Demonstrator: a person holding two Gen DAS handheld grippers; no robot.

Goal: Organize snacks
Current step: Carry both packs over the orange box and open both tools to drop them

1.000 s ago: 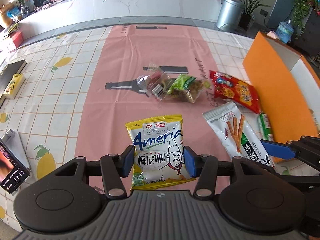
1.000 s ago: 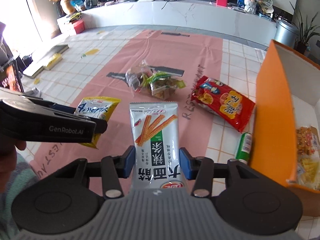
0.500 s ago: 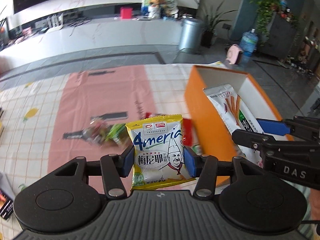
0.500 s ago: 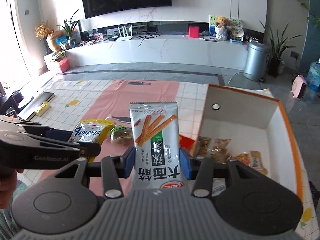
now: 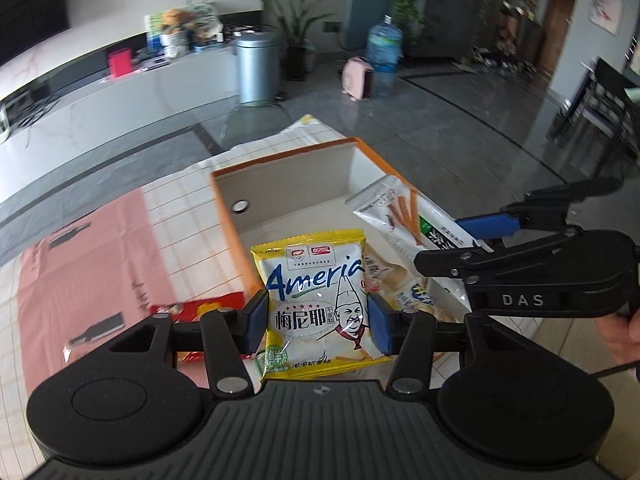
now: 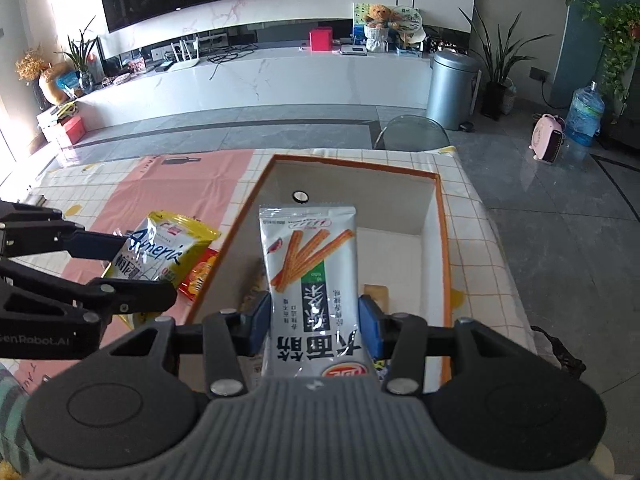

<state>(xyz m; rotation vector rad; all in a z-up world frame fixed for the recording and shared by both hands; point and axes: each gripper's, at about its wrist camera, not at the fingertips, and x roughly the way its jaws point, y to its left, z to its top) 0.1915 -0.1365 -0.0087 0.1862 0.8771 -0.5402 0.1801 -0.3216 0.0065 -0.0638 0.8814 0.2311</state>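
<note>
The left gripper [image 5: 318, 322] clamps a glossy, crinkled yellow snack bag [image 5: 316, 296] between its blue pads, upright above the near left corner of the orange box [image 5: 228, 216]. At its 2 o'clock, the right gripper [image 6: 316, 322] grips a tall, smooth white breadstick packet [image 6: 310, 280] over the box's white-walled interior.

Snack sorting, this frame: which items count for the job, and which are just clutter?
Job:
yellow crinkly snack bag
white stick-snack packet
orange open-top box
red foil snack bag

Clutter:
silver metal bin
blue water jug
pink heater
</note>
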